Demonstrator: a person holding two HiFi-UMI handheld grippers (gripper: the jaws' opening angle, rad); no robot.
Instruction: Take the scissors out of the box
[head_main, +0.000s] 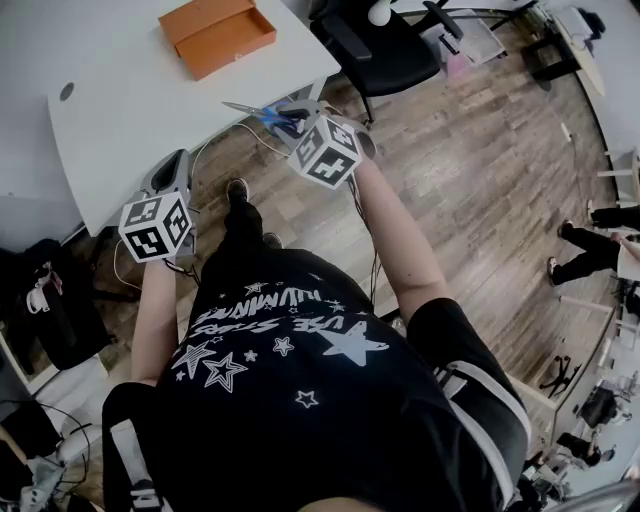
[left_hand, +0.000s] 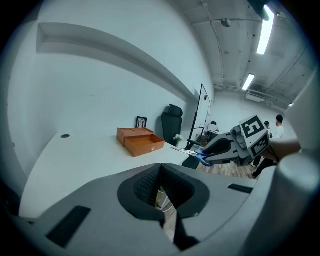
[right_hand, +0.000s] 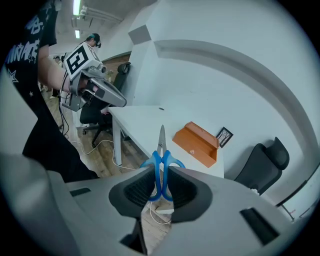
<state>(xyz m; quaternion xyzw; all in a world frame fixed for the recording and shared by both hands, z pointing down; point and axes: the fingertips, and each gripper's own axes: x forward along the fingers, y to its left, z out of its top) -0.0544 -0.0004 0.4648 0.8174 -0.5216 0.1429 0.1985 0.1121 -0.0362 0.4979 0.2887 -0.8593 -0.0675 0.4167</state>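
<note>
The scissors (right_hand: 161, 160) are out of the box (head_main: 218, 35) and held in the air by the right claw (right_hand: 161, 186), whose pads press on the blue handles from both sides. Their long axis runs straight out along the claw, with the closed blades pointing away from the person towards the white worktop (head_main: 150, 110). In the head view the scissors (head_main: 262, 113) lie almost level at the worktop's near edge, close to its right corner, with the tip aimed left. Whether the tip hangs over the worktop or over the wooden floor (head_main: 460, 170) cannot be told.

The orange box stands open, well apart from the scissors, by the worktop's far edge.

The left claw (left_hand: 160, 172) is closed with nothing in it, held low off the near edge towards the left corner.

The pads hide the lower part of the handle loops. In the head view, the left claw's tips are mostly covered by its own body.
</note>
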